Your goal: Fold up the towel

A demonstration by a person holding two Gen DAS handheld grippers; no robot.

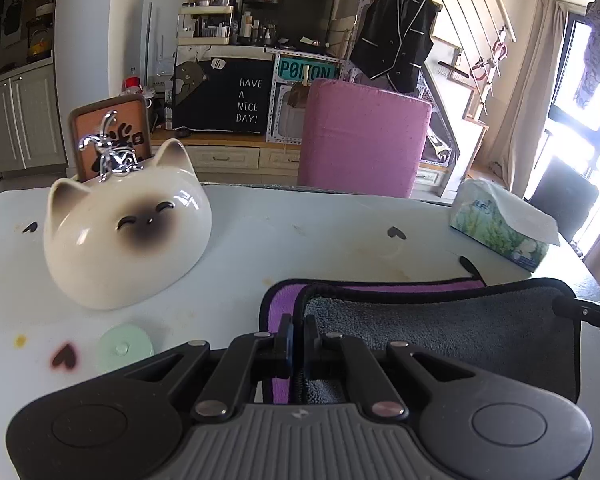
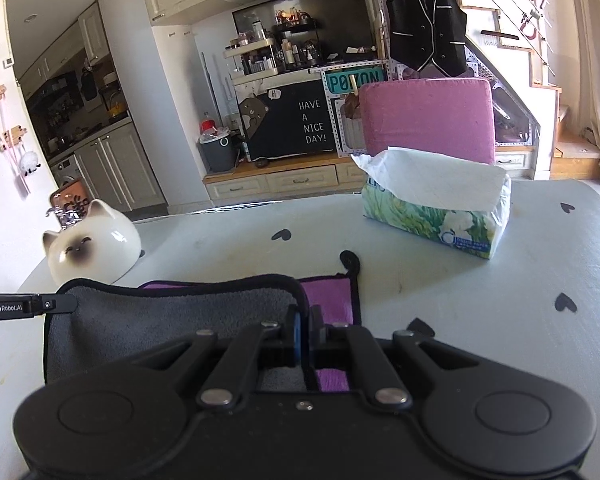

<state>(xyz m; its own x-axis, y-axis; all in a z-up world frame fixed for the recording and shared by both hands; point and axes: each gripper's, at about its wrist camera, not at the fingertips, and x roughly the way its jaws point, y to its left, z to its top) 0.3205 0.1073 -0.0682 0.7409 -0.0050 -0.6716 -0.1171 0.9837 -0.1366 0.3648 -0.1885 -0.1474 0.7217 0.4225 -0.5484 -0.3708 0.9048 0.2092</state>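
Towel [image 1: 440, 328] lies near front edge of tabletop [image 1: 300, 240], grey flap lifted over purple layer. Left tongs [image 1: 297, 340] pinch flap's left corner, right tongs [image 2: 305, 332] its right corner. Long axis runs between tongs; fold goes toward far hem.

On my left, a cat bowl [image 1: 126, 226] sits on the white table [image 1: 300, 232], with a chrome faucet ornament [image 1: 108, 148] and an orange sign [image 1: 110, 128] just behind it. A mint disc [image 1: 125, 347] lies near the front edge. Tissue pack [image 2: 436, 210] at far right, one sheet standing up. Pink chair [image 2: 426, 118] behind the table; black vest [image 2: 424, 16] hanging beyond it.
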